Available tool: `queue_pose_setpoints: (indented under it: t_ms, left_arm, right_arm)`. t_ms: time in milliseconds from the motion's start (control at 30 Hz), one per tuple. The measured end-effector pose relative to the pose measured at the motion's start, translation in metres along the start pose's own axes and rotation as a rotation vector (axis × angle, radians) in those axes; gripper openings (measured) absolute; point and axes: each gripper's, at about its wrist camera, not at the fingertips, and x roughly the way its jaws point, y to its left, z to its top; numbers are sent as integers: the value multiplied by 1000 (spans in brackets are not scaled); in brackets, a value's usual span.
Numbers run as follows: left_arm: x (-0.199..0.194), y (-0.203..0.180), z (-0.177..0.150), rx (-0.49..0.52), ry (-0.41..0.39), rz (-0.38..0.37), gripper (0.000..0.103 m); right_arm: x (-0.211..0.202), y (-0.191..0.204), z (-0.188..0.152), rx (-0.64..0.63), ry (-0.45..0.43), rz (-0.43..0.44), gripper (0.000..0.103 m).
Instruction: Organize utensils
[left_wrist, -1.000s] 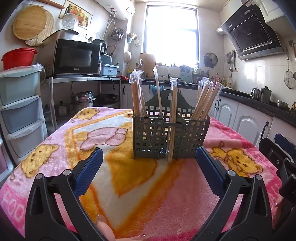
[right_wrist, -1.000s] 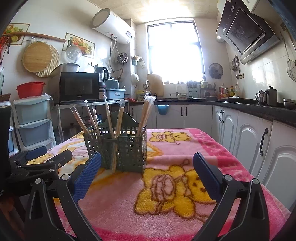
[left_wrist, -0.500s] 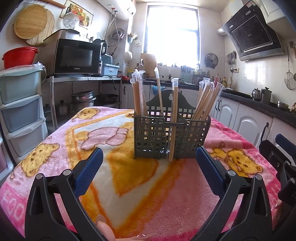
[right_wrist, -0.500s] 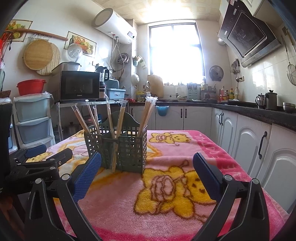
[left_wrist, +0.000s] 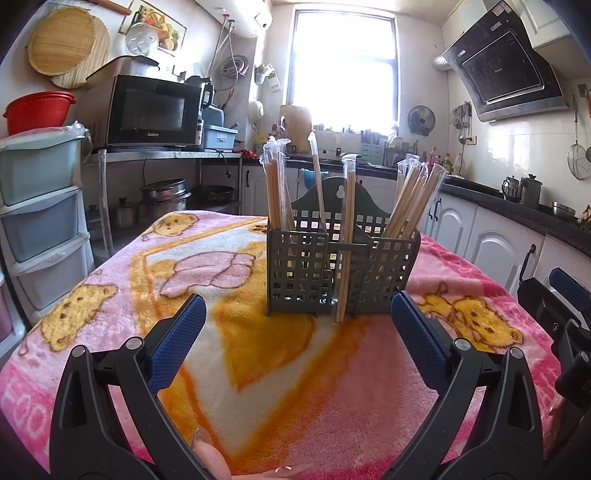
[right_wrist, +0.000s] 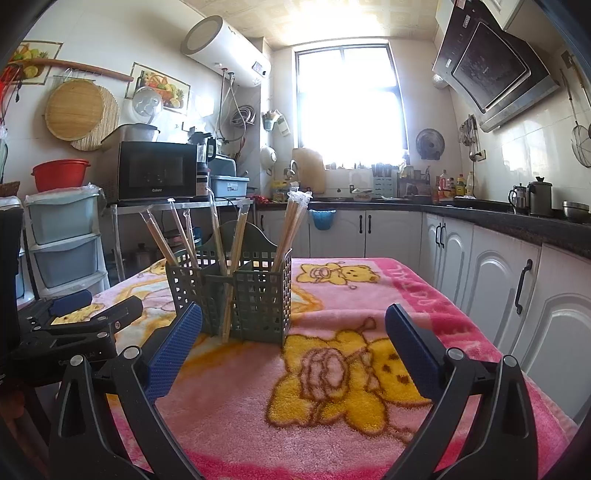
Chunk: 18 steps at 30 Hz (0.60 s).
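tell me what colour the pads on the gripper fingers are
Dark blue, with a fine textured surface, on black frames; the pads show best in the left wrist view.

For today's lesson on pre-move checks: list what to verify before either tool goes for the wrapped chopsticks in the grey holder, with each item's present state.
1. Left tool open and empty: ok.
2. Right tool open and empty: ok.
3. Grey holder upright on the blanket: ok.
4. One wrapped pair stands outside the holder's front, tip on the blanket, not in a compartment: not ok.
5. Bare blanket between left tool and holder: ok.
6. Whether that pair is caught behind the front crossbar: cannot tell.
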Motion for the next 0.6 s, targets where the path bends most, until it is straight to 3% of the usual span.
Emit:
queue_pose_setpoints:
  t_ms: [600]
  left_arm:
    - [5, 1, -1, -3, 23, -18, 93]
  right_arm:
    - [2, -1, -1, 3, 16, -5, 97]
